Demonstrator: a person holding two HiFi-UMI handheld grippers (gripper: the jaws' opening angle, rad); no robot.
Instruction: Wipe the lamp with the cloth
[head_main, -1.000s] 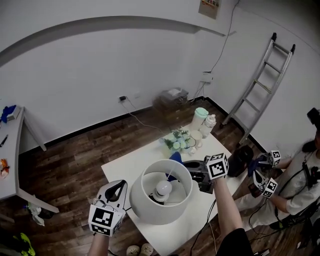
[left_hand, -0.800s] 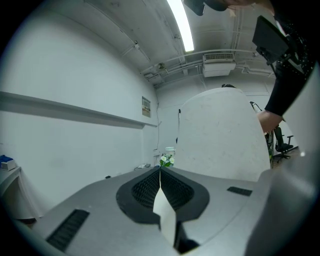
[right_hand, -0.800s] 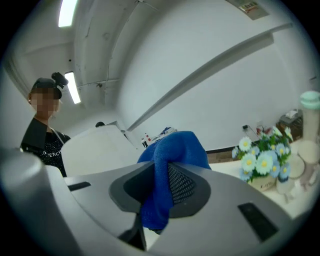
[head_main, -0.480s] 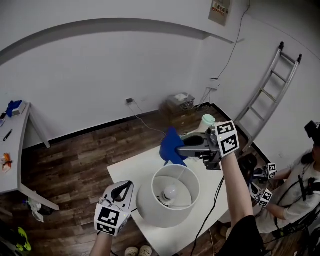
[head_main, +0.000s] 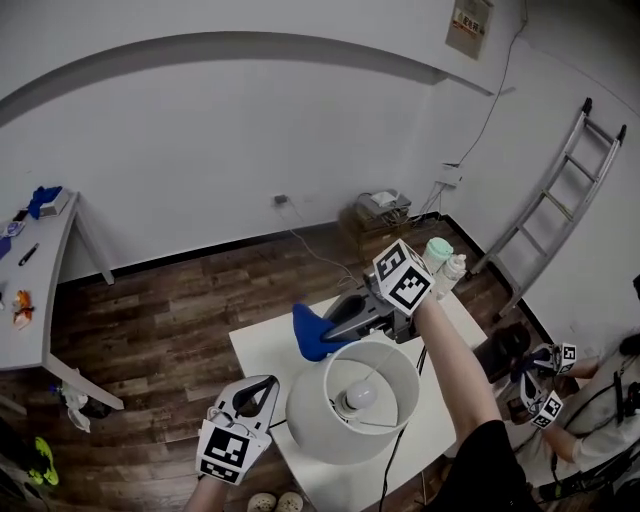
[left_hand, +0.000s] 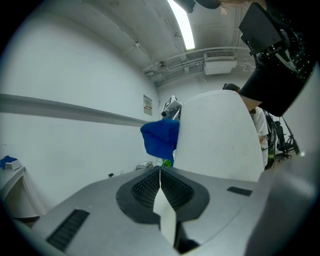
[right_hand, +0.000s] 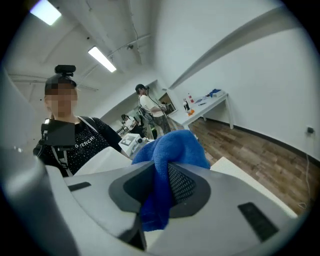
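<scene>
Beside the drum-shaped lamp (head_main: 312, 418), right gripper (head_main: 326, 328) pinches fuzzy cloth (head_main: 307, 334).

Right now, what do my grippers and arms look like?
The left gripper and right gripper are light grey with black ribbed pads; each carries a white cube with black square markers. A black short sleeve shows on the right arm.

Grey left claw (head_main: 266, 384) and right claw (head_main: 333, 322), black ribbed pads (left_hand: 144, 186), white black-patterned marker cubes (head_main: 402, 277), black short sleeve (head_main: 485, 465).
</scene>
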